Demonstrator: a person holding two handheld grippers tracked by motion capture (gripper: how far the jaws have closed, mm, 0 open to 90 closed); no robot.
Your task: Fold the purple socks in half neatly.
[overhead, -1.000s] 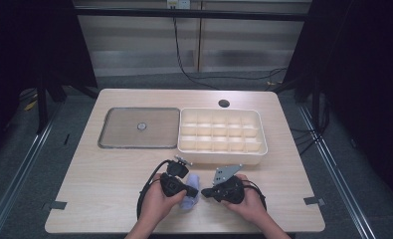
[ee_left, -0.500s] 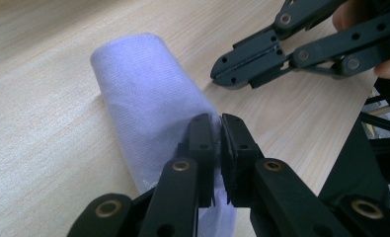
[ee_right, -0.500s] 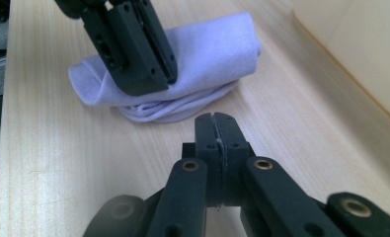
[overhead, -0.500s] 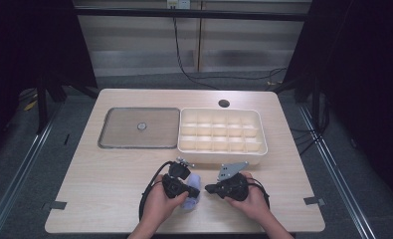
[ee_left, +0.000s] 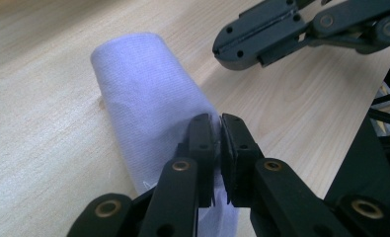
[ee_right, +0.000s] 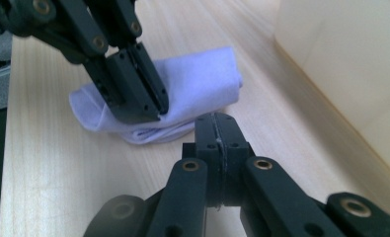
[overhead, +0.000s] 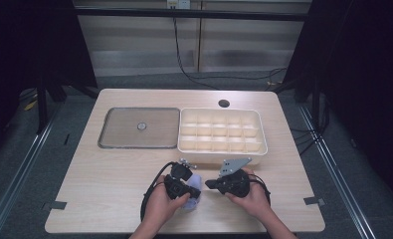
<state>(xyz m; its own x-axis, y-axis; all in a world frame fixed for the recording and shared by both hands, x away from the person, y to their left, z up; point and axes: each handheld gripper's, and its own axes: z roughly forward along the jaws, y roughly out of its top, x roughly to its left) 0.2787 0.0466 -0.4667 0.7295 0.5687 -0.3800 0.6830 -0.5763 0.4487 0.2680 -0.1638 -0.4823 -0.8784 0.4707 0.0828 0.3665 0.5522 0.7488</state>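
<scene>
A pale lilac cloth (ee_left: 143, 98), folded into a soft roll, lies on the wooden table near the front edge (overhead: 193, 195). My left gripper (ee_left: 219, 143) is shut on a fold of the cloth, which bulges up on either side of the jaws. In the high view the left gripper (overhead: 190, 190) sits just left of the cloth. My right gripper (ee_right: 216, 133) has its jaws pressed together with nothing between them. It points at the cloth (ee_right: 202, 74) from a short way off, close to the left gripper (ee_right: 138, 94). From above, the right gripper (overhead: 208, 184) is just right of the cloth.
A cream tray (overhead: 219, 130) with several compartments stands beyond the hands, and its wall (ee_right: 345, 59) is close to my right gripper. A flat grey metal tray (overhead: 119, 130) with a small round piece (overhead: 142, 126) lies to its left. A cable hole (overhead: 224, 103) is at the back.
The right gripper has edged slightly away from the person and to the right. The left gripper has kept still with the cloth pinched.
</scene>
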